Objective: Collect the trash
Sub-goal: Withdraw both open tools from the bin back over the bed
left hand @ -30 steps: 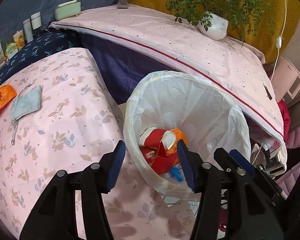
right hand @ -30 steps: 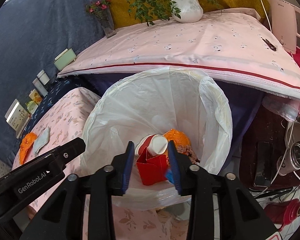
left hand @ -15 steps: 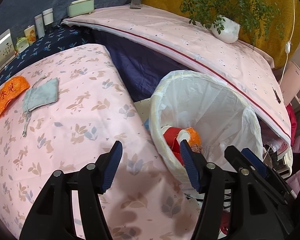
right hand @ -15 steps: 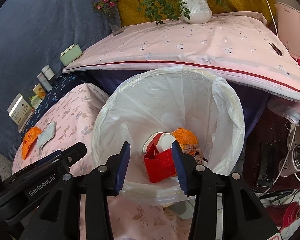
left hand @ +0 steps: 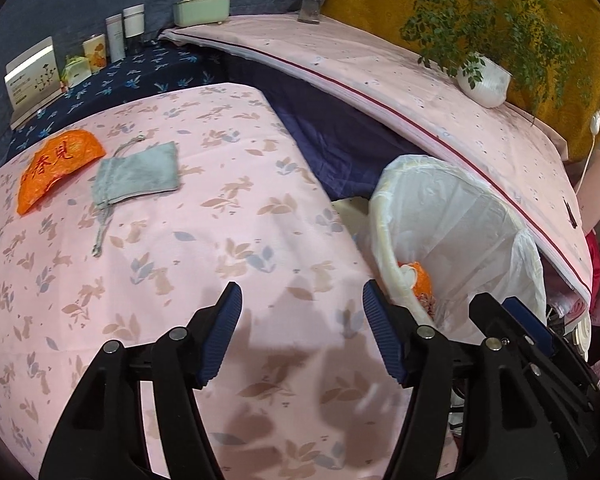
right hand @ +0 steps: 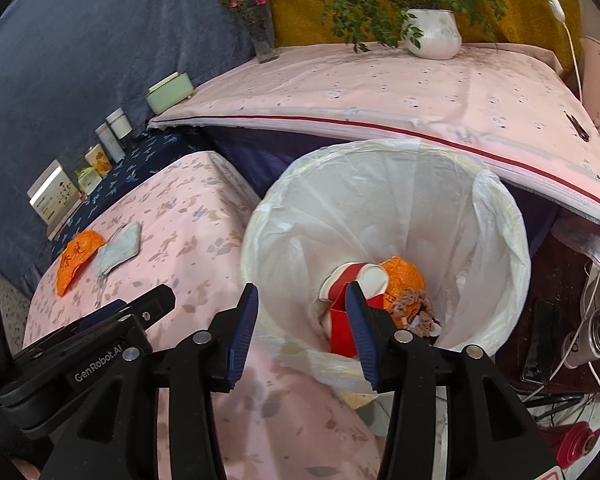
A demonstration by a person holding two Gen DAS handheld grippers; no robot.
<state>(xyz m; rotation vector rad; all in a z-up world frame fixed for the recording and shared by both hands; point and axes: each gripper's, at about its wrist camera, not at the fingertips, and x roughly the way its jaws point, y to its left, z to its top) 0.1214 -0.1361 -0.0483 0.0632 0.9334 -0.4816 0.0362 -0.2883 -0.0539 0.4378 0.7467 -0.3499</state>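
Note:
A bin with a white liner stands beside the pink floral table. Inside it lie a red carton, a red-and-white cup and an orange wrapper. On the table, far left, lie an orange wrapper and a grey drawstring pouch. My left gripper hangs over the table's near part, its jaws opening with nothing between them. My right gripper hovers at the bin's near rim, jaws opening, empty.
A higher surface under a pink cloth overhangs the bin behind. On it stand a potted plant, a flower vase and a green box. Small bottles and cartons line the dark blue strip. Cables and a camera lie at the right.
Both grippers have swung left, away from the bin and over the table, and their jaws have widened. The orange wrapper and grey pouch now sit closer to the middle of the left wrist view.

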